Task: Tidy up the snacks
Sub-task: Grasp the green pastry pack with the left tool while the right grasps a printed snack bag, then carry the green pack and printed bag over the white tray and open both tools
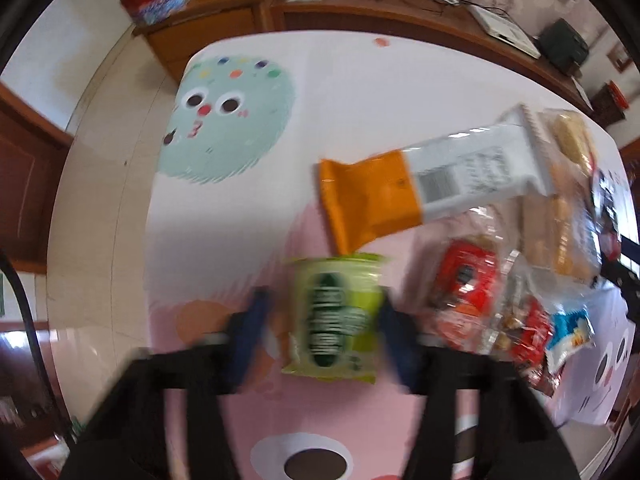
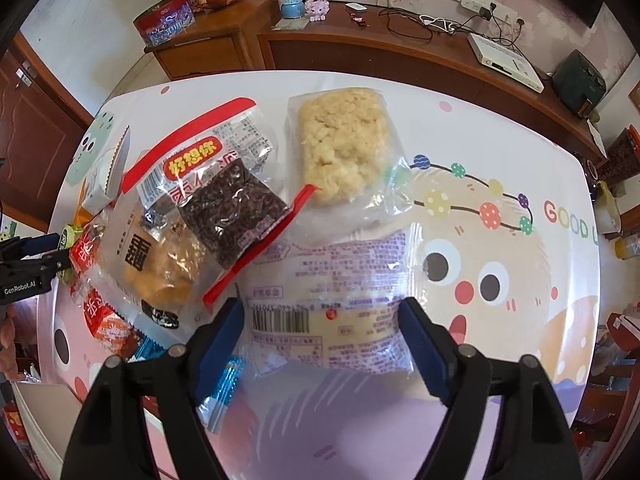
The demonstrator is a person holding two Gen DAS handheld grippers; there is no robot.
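Note:
A green snack packet (image 1: 336,312) sits between the blue fingers of my left gripper (image 1: 323,302), which points straight down at the table and is shut on it; this view is blurred. The right wrist view shows that left gripper (image 2: 64,250) at the far left edge with the green packet (image 2: 66,236) at its tips. My right gripper (image 2: 320,316) stands open over a pale packet with purple print and a barcode (image 2: 332,300). Its blue pads flank the packet's two sides, and the packet lies flat and unsqueezed.
Loose snacks are heaped on the cartoon tablecloth (image 2: 520,140): an orange-and-white packet (image 1: 420,184), a crumbly cake in a clear bag (image 2: 340,144), a dark packet (image 2: 232,212), red packets (image 2: 104,316), a blue foil packet (image 2: 224,380). A wooden sideboard (image 2: 400,52) runs behind.

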